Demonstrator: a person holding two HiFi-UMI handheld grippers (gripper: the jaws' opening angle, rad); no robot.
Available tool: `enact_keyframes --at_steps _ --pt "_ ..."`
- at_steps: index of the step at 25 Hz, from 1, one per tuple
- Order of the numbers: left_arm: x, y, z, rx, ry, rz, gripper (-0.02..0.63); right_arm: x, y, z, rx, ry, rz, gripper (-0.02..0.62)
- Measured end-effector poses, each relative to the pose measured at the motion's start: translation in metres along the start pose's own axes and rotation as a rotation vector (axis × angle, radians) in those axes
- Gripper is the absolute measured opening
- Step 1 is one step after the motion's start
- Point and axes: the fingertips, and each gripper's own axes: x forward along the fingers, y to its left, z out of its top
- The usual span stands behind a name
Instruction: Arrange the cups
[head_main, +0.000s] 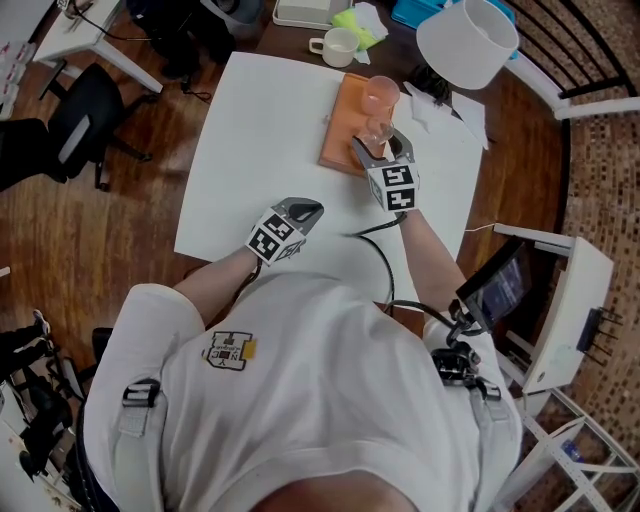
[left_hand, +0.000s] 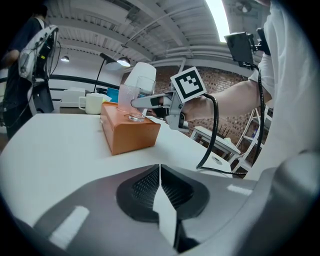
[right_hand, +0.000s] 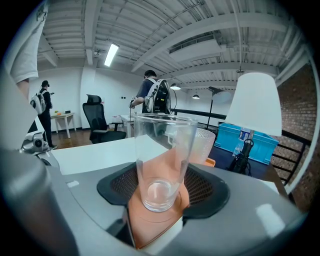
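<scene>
on the orange box (head_main: 338, 135) at the white table's (head_main: 260, 150) far side, my right claw (right_hand: 160, 187) is gripping the upright clear glass (right_hand: 162, 155), dead ahead between its jaws; my left claw (left_hand: 160, 192) is sitting clenched, empty, farther from the glass.

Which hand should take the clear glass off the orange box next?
The right gripper: its jaws hold the clear glass standing on the orange box. The left gripper sits shut, nearer the person, away from it.

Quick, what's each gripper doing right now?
Left gripper: closed, empty.
Right gripper: fingers closed on the tall clear drinking glass standing on the orange box.
</scene>
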Motion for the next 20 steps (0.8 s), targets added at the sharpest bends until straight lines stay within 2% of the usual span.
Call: enact_keyframes --at_steps 2,4,13,20 --pt "-0.003 -0.003 -0.002 0.000 -0.003 0.003 0.000 -0.001 0.001 0.000 0.015 -0.007 0.011 0.288" --pt "-0.007 -0.004 -0.002 0.003 -0.005 0.003 0.000 -0.006 -0.001 0.002 0.036 -0.017 0.005 0.331" --pt "-0.021 -0.014 -0.003 0.003 -0.024 0.016 0.000 -0.048 -0.009 0.020 0.031 -0.066 -0.058 0.332" --pt "-0.031 -0.039 -0.027 0.020 0.001 -0.022 0.000 -0.102 0.001 -0.005 0.077 -0.072 -0.129 0.324"
